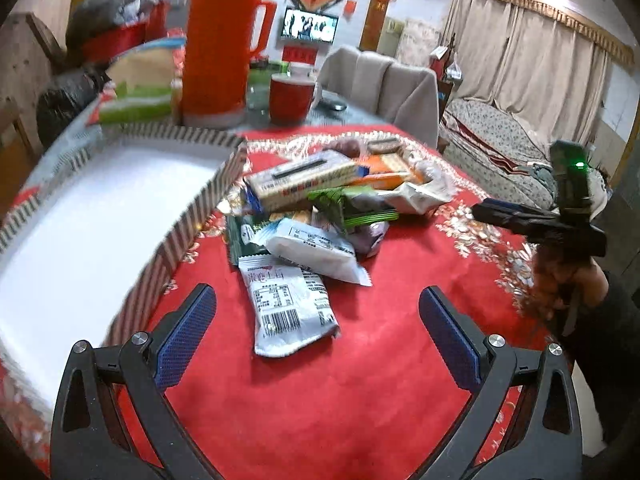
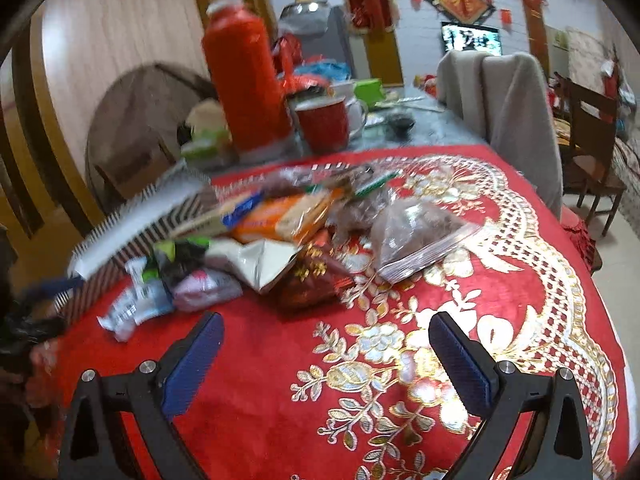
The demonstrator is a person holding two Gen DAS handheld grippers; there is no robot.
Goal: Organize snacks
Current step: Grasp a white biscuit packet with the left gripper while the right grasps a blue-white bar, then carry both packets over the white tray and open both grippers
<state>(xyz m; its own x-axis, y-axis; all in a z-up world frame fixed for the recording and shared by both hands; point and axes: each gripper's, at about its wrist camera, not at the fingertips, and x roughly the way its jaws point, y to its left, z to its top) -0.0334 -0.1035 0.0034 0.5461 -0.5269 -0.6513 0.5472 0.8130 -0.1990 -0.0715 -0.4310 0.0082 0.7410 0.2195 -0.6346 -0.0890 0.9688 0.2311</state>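
Note:
A heap of packaged snacks (image 1: 320, 204) lies on the red embroidered tablecloth (image 1: 400, 340). Nearest me is a silver packet (image 1: 286, 304) with a barcode, lying between and just beyond the fingers of my open left gripper (image 1: 316, 312). A striped tray (image 1: 100, 208) with a white floor stands left of the heap. In the right wrist view the same heap (image 2: 260, 236) sits ahead and to the left, with a clear zip bag (image 2: 416, 236) of brown pieces at its right. My right gripper (image 2: 326, 344) is open over bare cloth, holding nothing.
A red thermos (image 1: 222, 40) and a red mug (image 1: 290, 98) stand behind the tray and heap. Bags and boxes crowd the far left of the table. A chair draped with grey cloth (image 1: 384, 84) is at the far edge. The other gripper (image 1: 560, 216) shows at right.

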